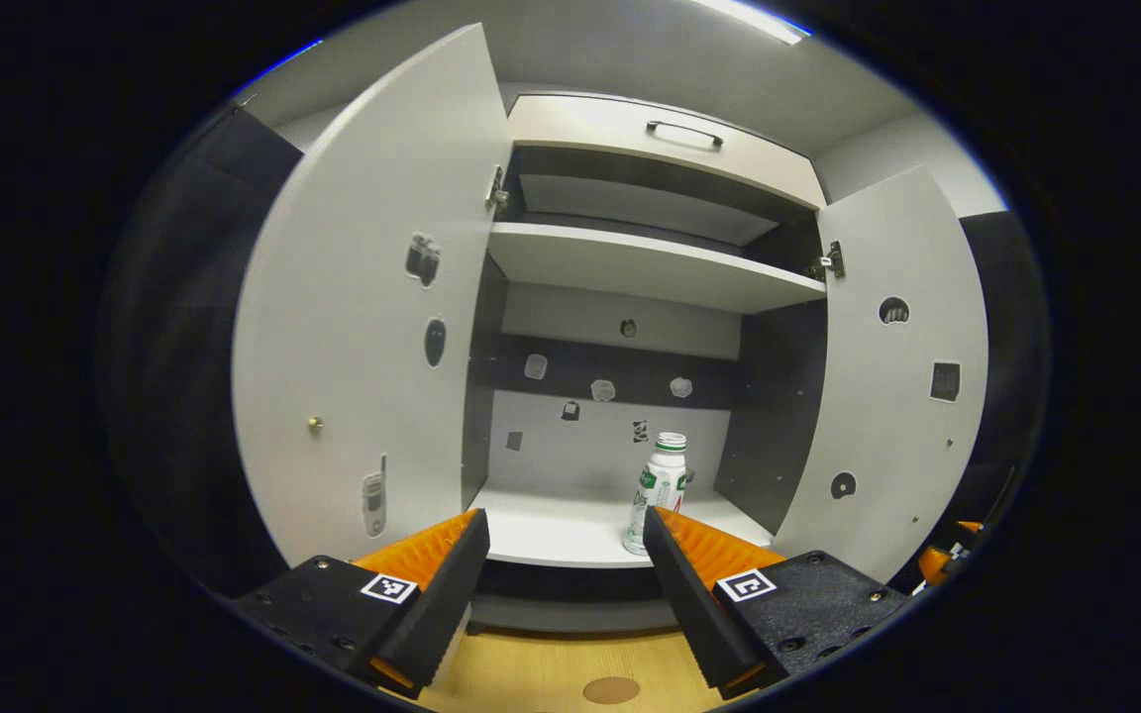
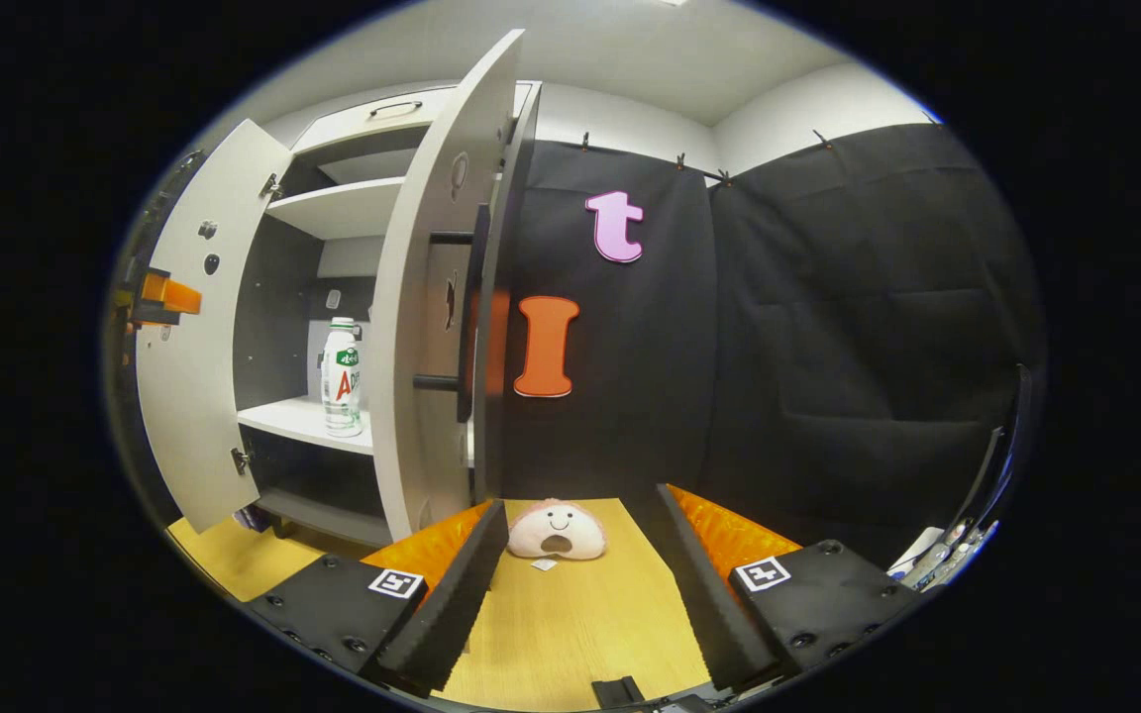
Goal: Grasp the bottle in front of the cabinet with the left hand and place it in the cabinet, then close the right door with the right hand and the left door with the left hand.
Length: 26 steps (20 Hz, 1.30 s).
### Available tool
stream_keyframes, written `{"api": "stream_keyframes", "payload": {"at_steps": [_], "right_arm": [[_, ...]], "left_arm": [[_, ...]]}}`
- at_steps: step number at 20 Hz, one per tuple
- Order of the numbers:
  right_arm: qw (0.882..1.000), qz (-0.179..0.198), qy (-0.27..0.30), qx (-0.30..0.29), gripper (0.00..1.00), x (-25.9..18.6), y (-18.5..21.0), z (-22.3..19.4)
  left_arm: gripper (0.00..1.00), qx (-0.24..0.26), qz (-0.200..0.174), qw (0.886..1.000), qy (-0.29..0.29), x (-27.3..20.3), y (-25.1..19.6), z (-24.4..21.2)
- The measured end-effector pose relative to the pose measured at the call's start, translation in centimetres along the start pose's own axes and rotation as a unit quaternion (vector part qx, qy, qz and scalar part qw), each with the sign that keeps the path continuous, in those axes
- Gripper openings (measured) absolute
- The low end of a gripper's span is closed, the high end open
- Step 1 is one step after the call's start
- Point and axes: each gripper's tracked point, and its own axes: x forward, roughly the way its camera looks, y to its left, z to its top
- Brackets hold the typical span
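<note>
Bottle base hidden behind claw finger

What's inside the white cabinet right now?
On the white cabinet's lower shelf stands one upright white plastic bottle with a green cap. Upper shelf: bare where visible; its back is hidden.

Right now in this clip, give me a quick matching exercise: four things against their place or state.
Things:
1. bottle
2. right door
3. left gripper
4. plush toy

Place or state:
A. on the wooden floor by the black cloth
B. standing upright on the cabinet's lower shelf
C. open, holding nothing
D. swung open

Pairs: 1-B, 2-D, 3-C, 4-A
</note>
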Motion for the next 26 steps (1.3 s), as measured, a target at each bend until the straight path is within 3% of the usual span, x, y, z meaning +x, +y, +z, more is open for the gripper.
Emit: {"api": "stream_keyframes", "payload": {"at_steps": [3,10,26], "right_arm": [[1.0,0.021,0.004,0.008,0.98,0.4,1.7,0.0],[1.0,0.022,0.009,0.01,0.98,2.4,3.5,-0.2],[0.999,-0.003,0.023,0.022,0.95,2.8,4.9,-0.4]], "left_arm": [[0.95,0.01,0.01,1.0,-0.013,-3.2,1.9,0.5],[0.93,0.015,0.024,0.999,-0.02,-7.7,5.6,0.2],[0.95,-0.006,-0.005,1.0,-0.019,-8.7,5.9,-0.4]]}}
